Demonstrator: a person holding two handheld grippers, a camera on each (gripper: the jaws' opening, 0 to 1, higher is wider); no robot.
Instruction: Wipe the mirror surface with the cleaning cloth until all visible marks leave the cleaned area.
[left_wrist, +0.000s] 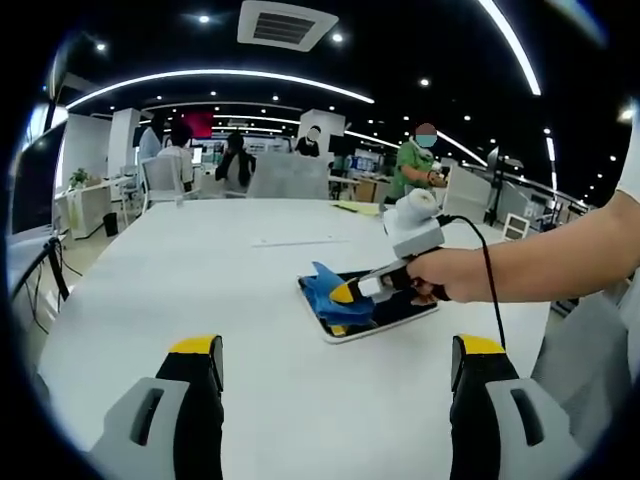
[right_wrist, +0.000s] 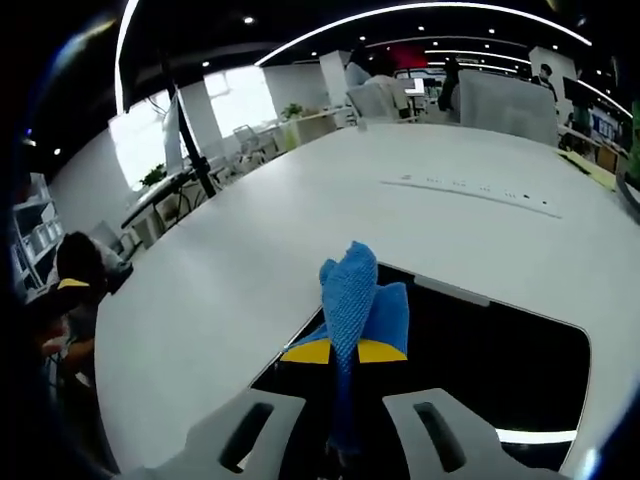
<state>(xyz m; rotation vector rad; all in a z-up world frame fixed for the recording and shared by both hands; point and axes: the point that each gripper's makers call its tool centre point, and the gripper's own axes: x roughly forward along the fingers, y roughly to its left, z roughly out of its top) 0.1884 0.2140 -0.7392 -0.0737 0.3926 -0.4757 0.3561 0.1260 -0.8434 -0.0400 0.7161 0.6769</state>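
1. Left gripper (left_wrist: 335, 350): jaws apart, holding nothing, raised over the white worktop (left_wrist: 180, 290), near the mirror.
2. Mirror (left_wrist: 405, 315): lies flat on the worktop, dark face up.
3. Blue cleaning cloth (right_wrist: 355, 300): bunched on the mirror's surface.
4. Right gripper (right_wrist: 343, 352): jaws clamped on the cloth, held by a person's hand (left_wrist: 445, 275).
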